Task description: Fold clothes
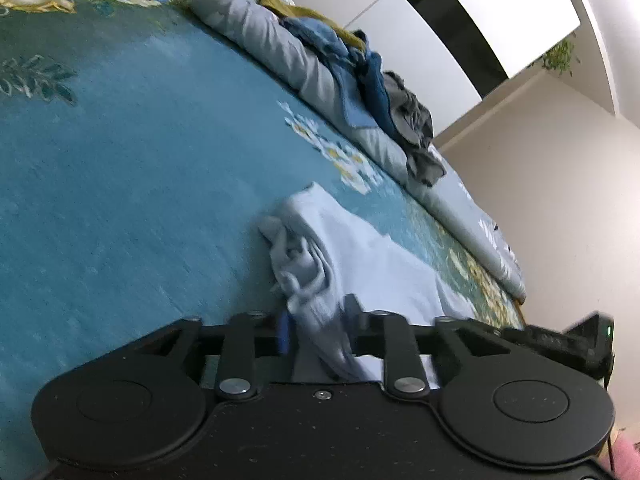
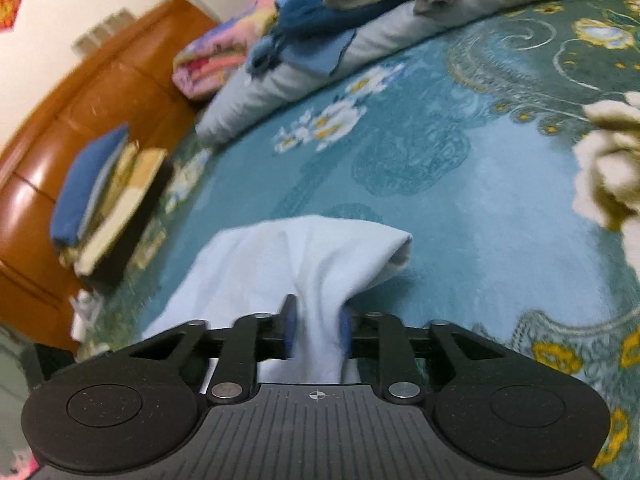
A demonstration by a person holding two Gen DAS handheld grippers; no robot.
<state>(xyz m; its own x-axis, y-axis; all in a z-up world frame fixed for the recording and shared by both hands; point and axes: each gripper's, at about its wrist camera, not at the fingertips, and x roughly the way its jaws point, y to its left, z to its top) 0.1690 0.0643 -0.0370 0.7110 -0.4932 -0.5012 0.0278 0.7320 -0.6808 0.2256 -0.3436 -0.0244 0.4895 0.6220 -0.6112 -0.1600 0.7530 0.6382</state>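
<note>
My left claw (image 1: 316,328) was clenched on a bunched edge of the pale blue shirt (image 1: 360,256), which lay on the teal bedspread (image 1: 120,184); my right claw (image 2: 318,328) gripped another fold of it (image 2: 296,256). Both claws' bodies hid the cloth nearest me. The stack (image 2: 104,192) by the wooden headboard (image 2: 80,92) was blurred, and the cream garment (image 2: 612,172) was cut off at the edge

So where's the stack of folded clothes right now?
In the right wrist view, the folded stack sits at far left on the teal bedspread, against the wooden headboard.
</note>
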